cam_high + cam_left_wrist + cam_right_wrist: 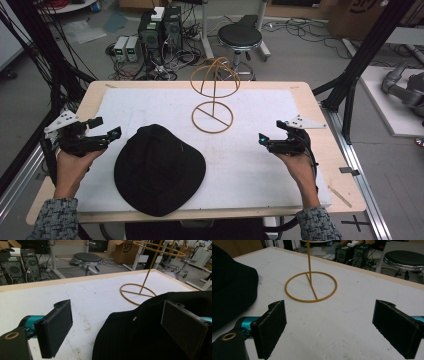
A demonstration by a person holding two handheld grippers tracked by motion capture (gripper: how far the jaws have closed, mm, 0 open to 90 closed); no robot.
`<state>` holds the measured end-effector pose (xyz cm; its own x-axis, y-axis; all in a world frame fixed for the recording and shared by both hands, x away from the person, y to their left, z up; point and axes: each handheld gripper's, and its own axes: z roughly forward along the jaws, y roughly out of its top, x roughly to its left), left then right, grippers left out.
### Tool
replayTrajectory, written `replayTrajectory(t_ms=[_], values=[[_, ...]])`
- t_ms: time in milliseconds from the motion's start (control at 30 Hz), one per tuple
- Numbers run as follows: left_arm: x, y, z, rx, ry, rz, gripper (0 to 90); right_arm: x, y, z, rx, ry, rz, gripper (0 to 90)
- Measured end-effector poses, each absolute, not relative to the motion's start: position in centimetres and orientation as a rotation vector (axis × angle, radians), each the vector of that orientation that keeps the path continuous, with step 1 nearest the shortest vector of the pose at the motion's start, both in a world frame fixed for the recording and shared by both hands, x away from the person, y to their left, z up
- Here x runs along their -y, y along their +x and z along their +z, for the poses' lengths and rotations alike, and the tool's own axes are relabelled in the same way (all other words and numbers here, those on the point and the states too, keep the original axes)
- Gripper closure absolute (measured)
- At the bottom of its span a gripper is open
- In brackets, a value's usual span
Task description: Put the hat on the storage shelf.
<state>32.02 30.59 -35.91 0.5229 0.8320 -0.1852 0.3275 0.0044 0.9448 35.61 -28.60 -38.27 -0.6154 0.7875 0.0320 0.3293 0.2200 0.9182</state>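
Observation:
A black brimmed hat [159,169] lies flat on the white mat, left of centre. Behind it stands a yellow wire hat stand [214,92] with a ring base and a domed top. My left gripper [107,128] hovers at the hat's left edge, open, with nothing between its jaws. In the left gripper view the hat [150,327] lies under the right jaw and the stand [145,288] rises beyond it. My right gripper [270,132] is open over bare mat, right of the hat. Its own view shows the stand's ring base [311,286] ahead and the hat [232,287] at the left.
The white mat [260,165] covers most of the wooden table [340,165]. Past the far edge are a black stool [240,36], computer boxes [160,27] and loose cables on the floor. Black frame posts [357,65] stand at the right.

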Motion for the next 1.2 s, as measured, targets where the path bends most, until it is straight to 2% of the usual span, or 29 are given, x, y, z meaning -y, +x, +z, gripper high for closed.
replayTrajectory(t_ms=[833, 1200], values=[[-30.4, 31.8, -35.6, -1.005, 1.602, 0.531, 10.5, 28.4, 35.6, -38.5, -2.094, 1.018, 1.347, 11.7], [-28.5, 30.7, -33.2, -0.882, 1.57, 0.51, 12.0, 28.4, 35.6, -38.6, -2.11, 1.021, 1.342, 11.8]])
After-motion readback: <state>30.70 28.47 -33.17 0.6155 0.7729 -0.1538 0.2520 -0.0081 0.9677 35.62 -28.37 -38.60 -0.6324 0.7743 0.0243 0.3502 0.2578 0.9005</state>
